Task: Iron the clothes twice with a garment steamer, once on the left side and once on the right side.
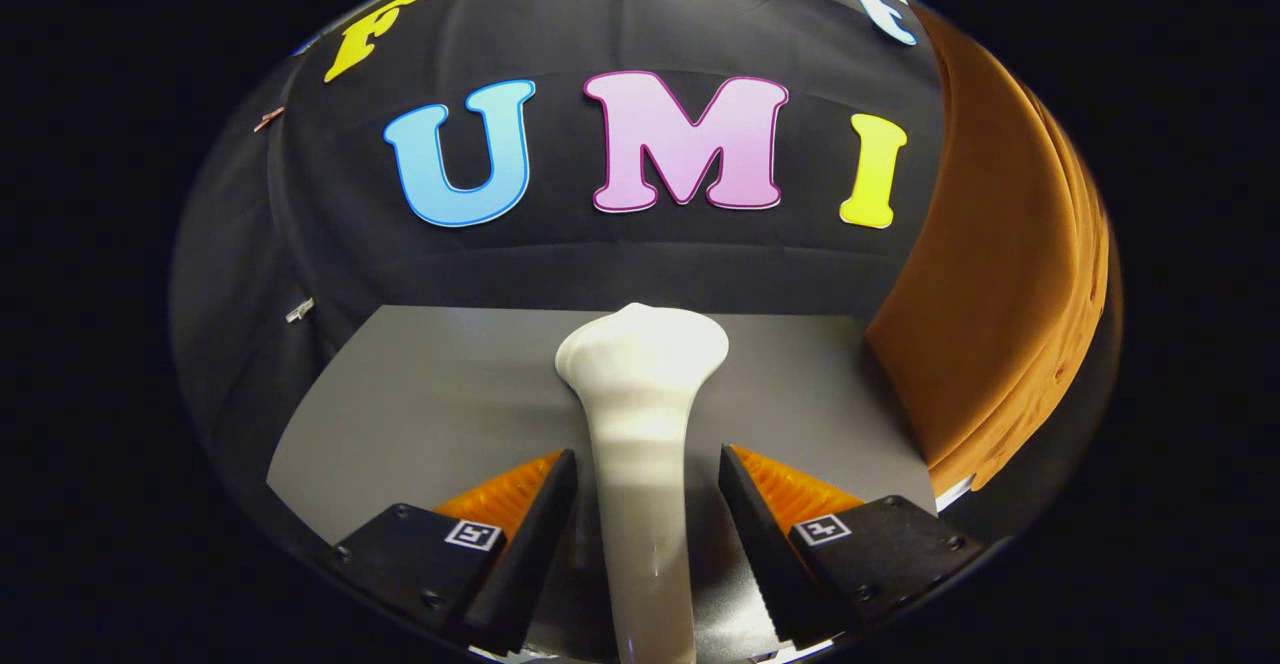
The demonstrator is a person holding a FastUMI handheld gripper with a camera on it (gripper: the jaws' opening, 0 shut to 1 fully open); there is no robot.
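Claw (648, 489), seen from the camera riding on it: its two fingers (520, 534) stand on either side of the garment steamer (640, 414). The left finger lies against the steamer's handle; on the right a narrow gap seems to remain between finger and handle, so whether the claw actually pinches the handle cannot be told. Each finger carries a small square marker (472, 534) on its block.

The steamer is white, with a slender handle running up between the fingers and a flared head beyond them, pointing away from the camera. Beneath and around it lies the grey tabletop (420, 404), bare where it shows. Beyond the tabletop hangs the black cloth wall (640, 264) of the booth. To the right of the steamer head, well apart from it, an orange-brown garment (990, 274) hangs at the tabletop's right side.
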